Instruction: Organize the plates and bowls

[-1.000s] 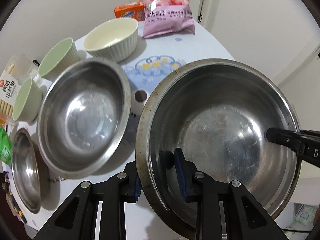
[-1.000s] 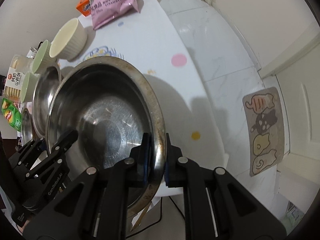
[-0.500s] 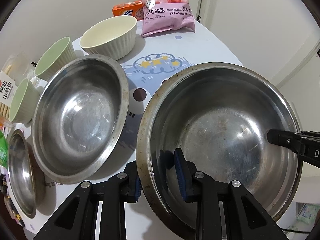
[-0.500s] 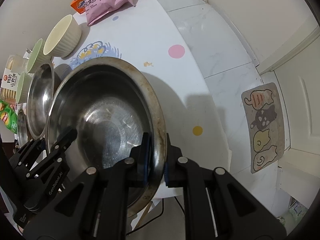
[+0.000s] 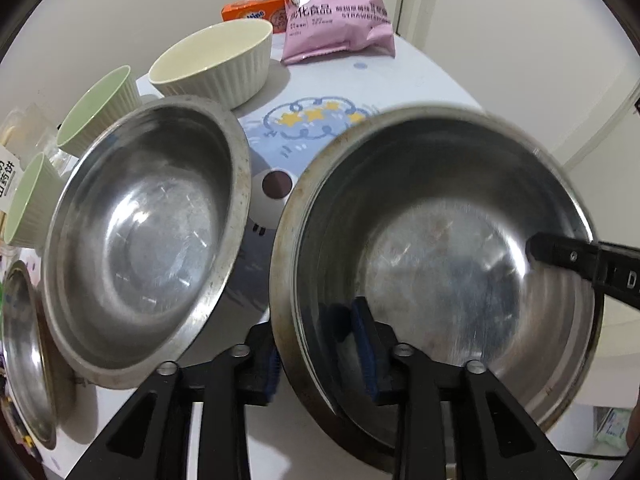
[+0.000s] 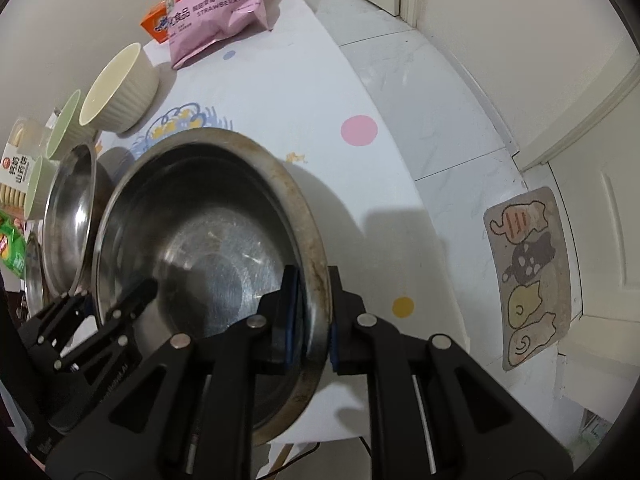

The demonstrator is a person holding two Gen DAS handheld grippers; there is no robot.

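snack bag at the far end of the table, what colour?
Pink, with strawberry-ring pictures; the snack bag shows best in the left wrist view.

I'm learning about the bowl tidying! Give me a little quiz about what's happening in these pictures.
1. What does the right hand-held gripper clamp? A the cream bowl; B the large steel bowl's rim; C the orange box.
2. True or false: a pink snack bag lies inside the large steel bowl.
3. How many green cups are in view?
Key: 1 B. 2 false. 3 two.
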